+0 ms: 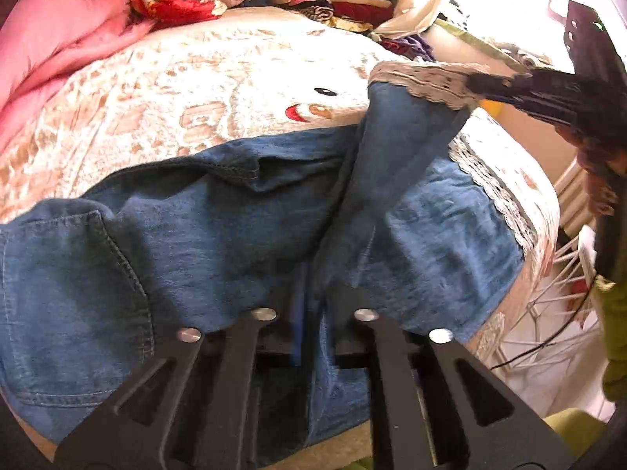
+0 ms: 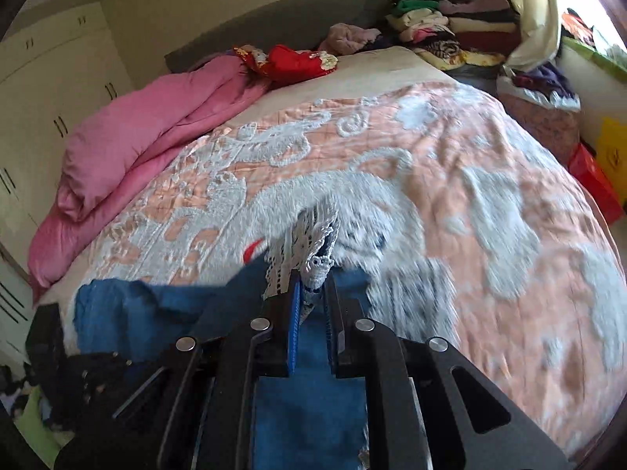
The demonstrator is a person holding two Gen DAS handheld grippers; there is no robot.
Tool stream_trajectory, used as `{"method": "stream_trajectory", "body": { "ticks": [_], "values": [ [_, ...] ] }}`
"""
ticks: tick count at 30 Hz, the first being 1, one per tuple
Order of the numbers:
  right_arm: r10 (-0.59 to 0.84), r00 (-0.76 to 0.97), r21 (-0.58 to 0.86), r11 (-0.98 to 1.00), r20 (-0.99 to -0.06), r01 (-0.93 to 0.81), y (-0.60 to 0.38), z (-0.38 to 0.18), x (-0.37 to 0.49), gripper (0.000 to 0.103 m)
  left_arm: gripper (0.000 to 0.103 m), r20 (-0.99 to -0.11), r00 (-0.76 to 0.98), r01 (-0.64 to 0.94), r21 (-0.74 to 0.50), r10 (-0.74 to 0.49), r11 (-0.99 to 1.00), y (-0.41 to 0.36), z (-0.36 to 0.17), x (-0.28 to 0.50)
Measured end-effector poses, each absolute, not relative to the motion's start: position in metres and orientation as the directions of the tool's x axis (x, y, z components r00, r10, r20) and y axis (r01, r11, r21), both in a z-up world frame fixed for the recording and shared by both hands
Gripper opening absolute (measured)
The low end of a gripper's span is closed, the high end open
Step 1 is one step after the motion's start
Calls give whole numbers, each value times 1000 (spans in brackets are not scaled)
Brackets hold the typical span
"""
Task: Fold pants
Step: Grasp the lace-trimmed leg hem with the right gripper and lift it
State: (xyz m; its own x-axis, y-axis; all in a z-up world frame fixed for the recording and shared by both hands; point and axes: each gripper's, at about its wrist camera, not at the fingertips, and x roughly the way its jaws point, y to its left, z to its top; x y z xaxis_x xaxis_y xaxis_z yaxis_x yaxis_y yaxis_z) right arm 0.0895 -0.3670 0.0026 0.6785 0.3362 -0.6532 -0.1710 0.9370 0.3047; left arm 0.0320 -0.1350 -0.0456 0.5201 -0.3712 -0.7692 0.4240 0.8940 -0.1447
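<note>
Blue denim pants (image 1: 203,211) with white lace hems lie across the near edge of the bed. My left gripper (image 1: 311,305) is shut on a fold of the denim near the crotch. My right gripper (image 2: 313,293) is shut on the lace hem (image 2: 309,246) of one leg and holds it lifted above the bed. In the left wrist view that right gripper (image 1: 486,86) shows at the upper right, with the leg (image 1: 407,125) raised and hanging from it. The other leg (image 1: 450,235) lies flat, its lace hem (image 1: 497,196) at the bed's right edge.
The bed carries a peach and white patterned cover (image 2: 431,164). A pink quilt (image 2: 137,149) lies at the left. Stacked folded clothes (image 2: 450,27) sit at the head. White wardrobes (image 2: 47,78) stand to the left. A white drying rack (image 1: 556,274) stands right of the bed.
</note>
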Motion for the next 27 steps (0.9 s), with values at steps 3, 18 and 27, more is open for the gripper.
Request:
{"method": "stream_trajectory", "body": {
  "ticks": [3, 18, 27],
  "values": [
    [328, 679, 297, 940, -657, -168, -379, 4, 64, 10, 2, -756, 542, 456, -100, -365, 884, -137, -34, 23],
    [303, 574, 335, 941, -761, -52, -427, -47, -15, 10, 5, -797, 502, 600, 43, -334, 799, -178, -44, -7],
    [300, 542, 334, 942, -785, -37, -432, -65, -14, 10, 11, -818, 486, 602, 60, -306, 796, -181, -51, -10]
  ]
}}
